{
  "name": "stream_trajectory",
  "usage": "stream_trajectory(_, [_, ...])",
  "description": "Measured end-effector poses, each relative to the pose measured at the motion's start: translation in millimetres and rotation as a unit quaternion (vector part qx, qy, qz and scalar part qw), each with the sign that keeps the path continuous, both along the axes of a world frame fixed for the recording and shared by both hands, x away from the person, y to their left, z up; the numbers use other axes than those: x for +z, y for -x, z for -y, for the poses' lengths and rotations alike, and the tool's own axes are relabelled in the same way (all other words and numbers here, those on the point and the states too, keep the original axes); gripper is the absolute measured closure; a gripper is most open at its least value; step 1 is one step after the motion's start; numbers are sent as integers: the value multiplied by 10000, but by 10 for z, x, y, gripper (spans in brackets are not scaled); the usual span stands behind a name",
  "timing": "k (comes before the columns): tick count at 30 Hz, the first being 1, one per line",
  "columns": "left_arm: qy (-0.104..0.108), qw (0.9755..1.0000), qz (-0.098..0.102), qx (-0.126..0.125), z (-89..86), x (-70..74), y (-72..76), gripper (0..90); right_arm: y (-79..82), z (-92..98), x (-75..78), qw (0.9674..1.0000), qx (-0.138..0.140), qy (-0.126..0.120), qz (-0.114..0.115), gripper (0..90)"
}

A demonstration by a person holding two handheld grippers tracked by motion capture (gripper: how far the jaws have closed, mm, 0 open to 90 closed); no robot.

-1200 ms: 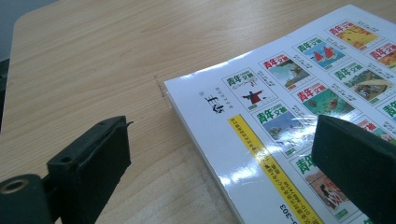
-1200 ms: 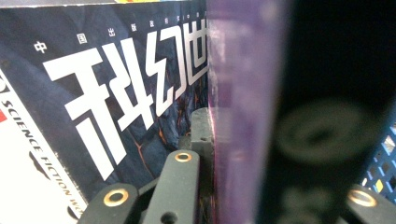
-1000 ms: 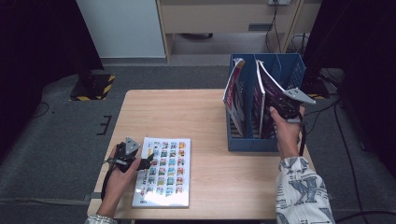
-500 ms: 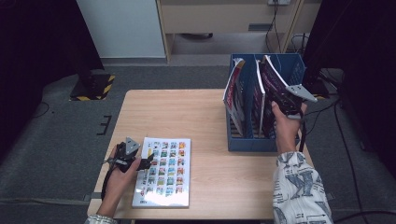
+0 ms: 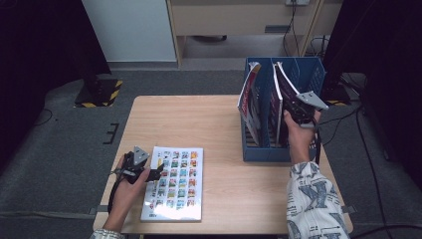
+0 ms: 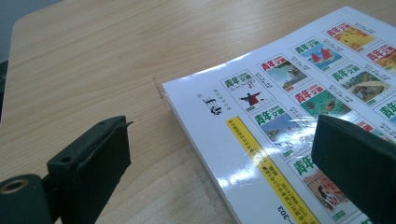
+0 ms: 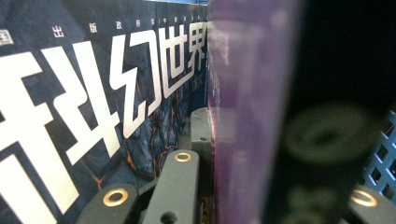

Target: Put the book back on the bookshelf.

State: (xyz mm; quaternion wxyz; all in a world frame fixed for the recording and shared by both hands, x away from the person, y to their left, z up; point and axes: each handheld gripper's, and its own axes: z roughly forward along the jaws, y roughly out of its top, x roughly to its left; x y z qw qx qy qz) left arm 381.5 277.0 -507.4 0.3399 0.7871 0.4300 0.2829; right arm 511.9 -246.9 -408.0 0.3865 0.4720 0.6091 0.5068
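Almost nothing has moved since the earlier pictures: both hands sit where they were, and the purple magazine has barely shifted.

The right gripper [image 5: 293, 107] is up at the blue file box [image 5: 266, 152] on the right side of the wooden table [image 5: 199, 119]. Its two black jaws are pressed tight on a purple magazine [image 7: 247, 107], one jaw on each side of it. The magazine stands on its edge in the right-hand slot of the box and leans a little. In the right gripper view, its purple edge runs straight up between the jaws. Just beside it stands a dark magazine with big white letters [image 7: 93, 102].

The left gripper [image 5: 149, 174] is low at the front left of the table. Its jaws are spread wide and pinch nothing. A white magazine with many small pictures [image 5: 174, 181] lies flat on the table there. In the left gripper view, one jaw is over the bare wood and the other is over the cover, so the white magazine's [image 6: 280, 121] near edge lies between them.
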Motion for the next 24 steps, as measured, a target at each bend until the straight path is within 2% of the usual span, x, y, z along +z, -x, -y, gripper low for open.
stream_trajectory(9, [-1, 10000, 7, -4, 6, 0, 2, 41, 41, -7, 2, 9999, 122, -11, -67, 814])
stream_trajectory(16, [-2, 10000, 3, 1, 1, 2, 2, 41, 82, -22, 9, 9999, 143, -50, -70, 750])
stream_trajectory(24, [-13, 10000, 8, -12, 12, -1, 2, 41, 186, -60, 5, 9997, 45, 233, -51, 645])
